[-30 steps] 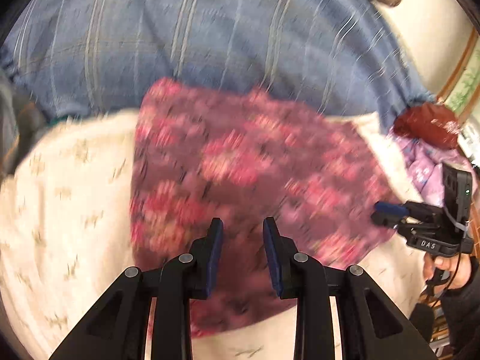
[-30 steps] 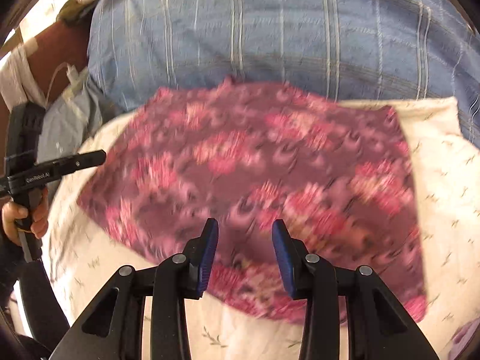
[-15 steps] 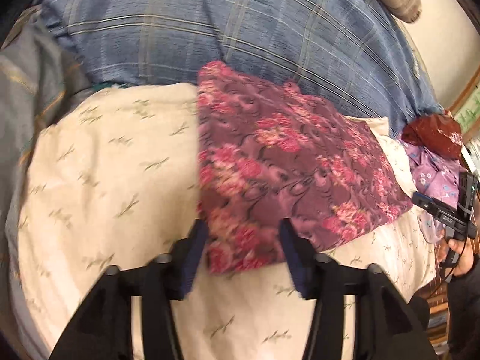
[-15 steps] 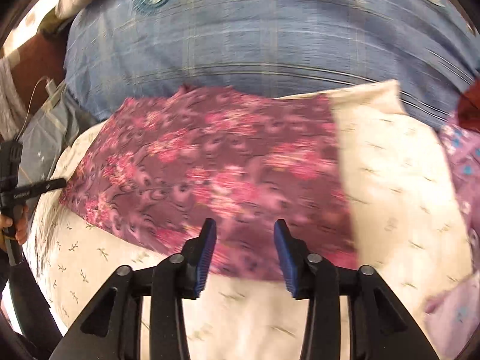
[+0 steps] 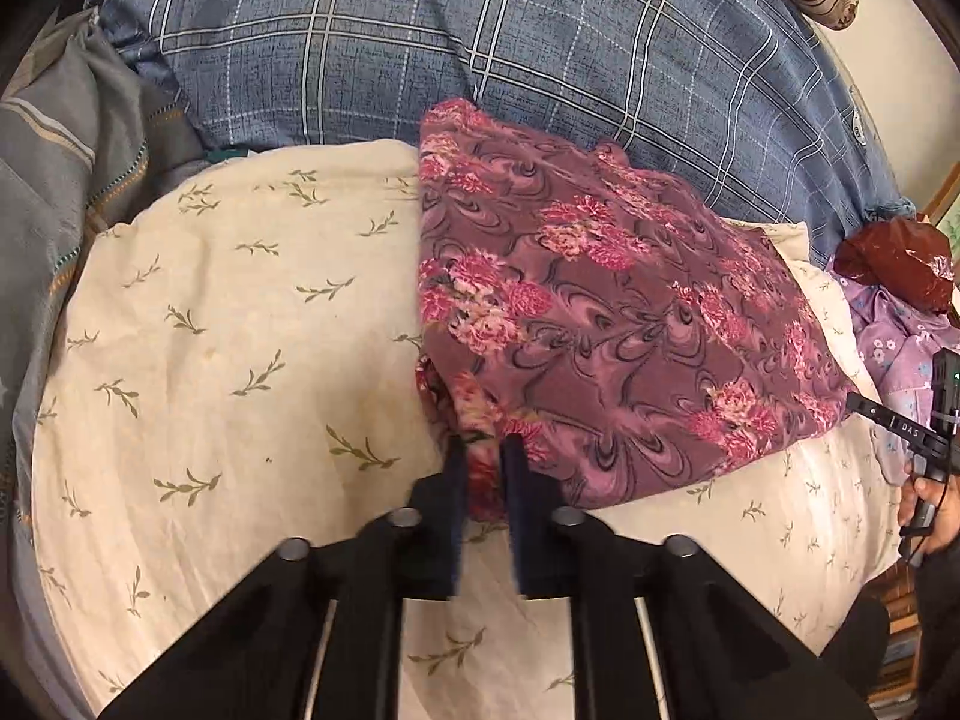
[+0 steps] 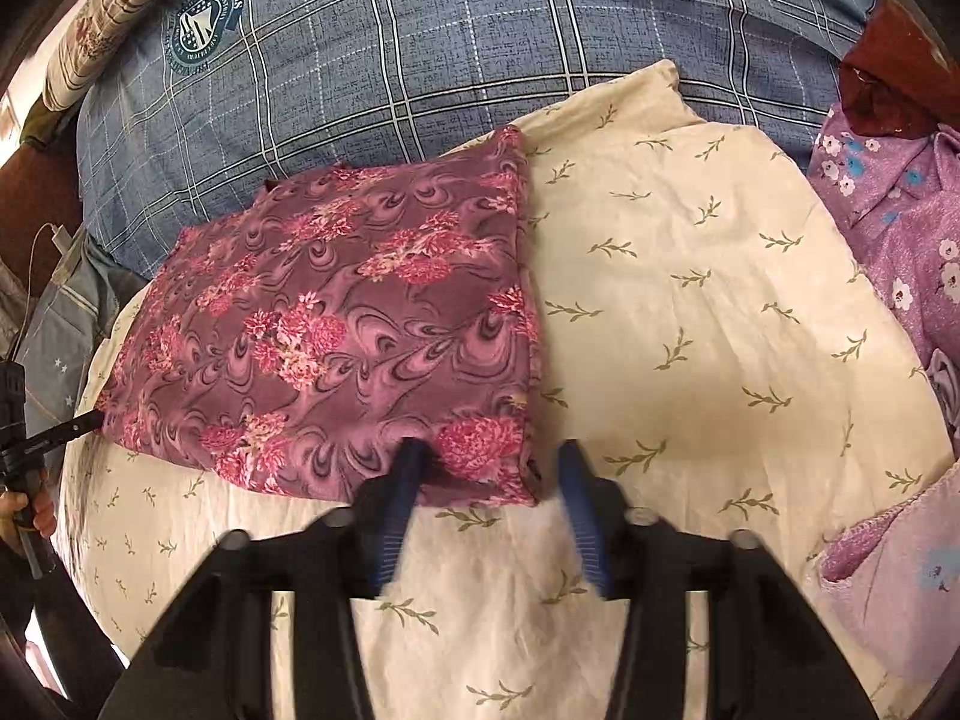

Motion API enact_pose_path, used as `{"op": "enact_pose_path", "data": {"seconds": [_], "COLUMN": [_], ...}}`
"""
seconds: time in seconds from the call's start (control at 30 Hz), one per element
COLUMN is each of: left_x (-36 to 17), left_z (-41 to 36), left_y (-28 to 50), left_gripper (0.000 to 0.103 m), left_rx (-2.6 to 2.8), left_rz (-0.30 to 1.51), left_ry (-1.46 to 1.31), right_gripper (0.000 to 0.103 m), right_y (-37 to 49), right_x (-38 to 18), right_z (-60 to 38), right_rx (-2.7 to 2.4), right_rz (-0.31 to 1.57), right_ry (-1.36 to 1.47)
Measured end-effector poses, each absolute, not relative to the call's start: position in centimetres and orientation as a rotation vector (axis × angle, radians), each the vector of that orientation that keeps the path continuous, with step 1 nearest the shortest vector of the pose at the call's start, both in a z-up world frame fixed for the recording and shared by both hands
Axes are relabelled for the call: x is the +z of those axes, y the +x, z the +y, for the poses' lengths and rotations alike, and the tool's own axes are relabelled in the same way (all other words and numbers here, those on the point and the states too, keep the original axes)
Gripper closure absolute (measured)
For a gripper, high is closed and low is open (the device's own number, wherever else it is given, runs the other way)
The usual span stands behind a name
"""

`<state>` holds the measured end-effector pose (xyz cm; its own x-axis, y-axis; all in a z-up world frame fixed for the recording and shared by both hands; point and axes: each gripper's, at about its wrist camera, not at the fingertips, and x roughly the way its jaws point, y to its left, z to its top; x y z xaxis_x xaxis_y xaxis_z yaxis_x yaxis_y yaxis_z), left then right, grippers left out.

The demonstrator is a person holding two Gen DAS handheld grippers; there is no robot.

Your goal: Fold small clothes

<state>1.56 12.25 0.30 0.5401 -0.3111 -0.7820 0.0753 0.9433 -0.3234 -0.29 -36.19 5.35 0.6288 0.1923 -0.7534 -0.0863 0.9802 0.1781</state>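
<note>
Garment (image 5: pixel 600 324) floral maroon, folded on cream pillow (image 5: pixel 228 324) | left gripper (image 5: pixel 480 468) pinches its near corner | right gripper (image 6: pixel 489 471) closing around its near-right corner, pads not yet pressing

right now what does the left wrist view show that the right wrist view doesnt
Only the left wrist view: the left tongs shut on the near left corner of the floral cloth, and a grey striped cloth at far left.

Only the right wrist view: the right tongs closing astride the cloth's near right corner, and a crest on the blue cover.

Both: the floral cloth, cream sheet, blue plaid cover, lilac garment.
</note>
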Motion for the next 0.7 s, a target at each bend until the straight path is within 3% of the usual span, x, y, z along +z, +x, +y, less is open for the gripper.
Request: {"op": "enact_pose_path", "data": {"seconds": [0.03, 0.13, 0.6, 0.7], "left_x": [0.3, 0.4, -0.5, 0.2], "left_z": [12.2, 12.2, 12.2, 12.3], "left_y": [1.5, 1.3, 1.4, 1.5], "left_gripper": [0.096, 0.096, 0.096, 0.094], "left_rx": [-0.232, -0.225, -0.217, -0.233], "left_rz": [0.972, 0.967, 0.982, 0.982], "left_ry": [-0.264, -0.243, -0.212, -0.215], "right_gripper": [0.089, 0.095, 0.095, 0.091], "right_y": [-0.3, -0.7, -0.8, -0.8], "right_x": [5.4, 5.8, 4.0, 4.3], "right_z": [-36.0, -35.0, -35.1, -34.7], "right_rx": [0.148, 0.133, 0.100, 0.097], "right_rz": [0.876, 0.875, 0.897, 0.905], "right_ry": [0.109, 0.024, -0.035, -0.064]}}
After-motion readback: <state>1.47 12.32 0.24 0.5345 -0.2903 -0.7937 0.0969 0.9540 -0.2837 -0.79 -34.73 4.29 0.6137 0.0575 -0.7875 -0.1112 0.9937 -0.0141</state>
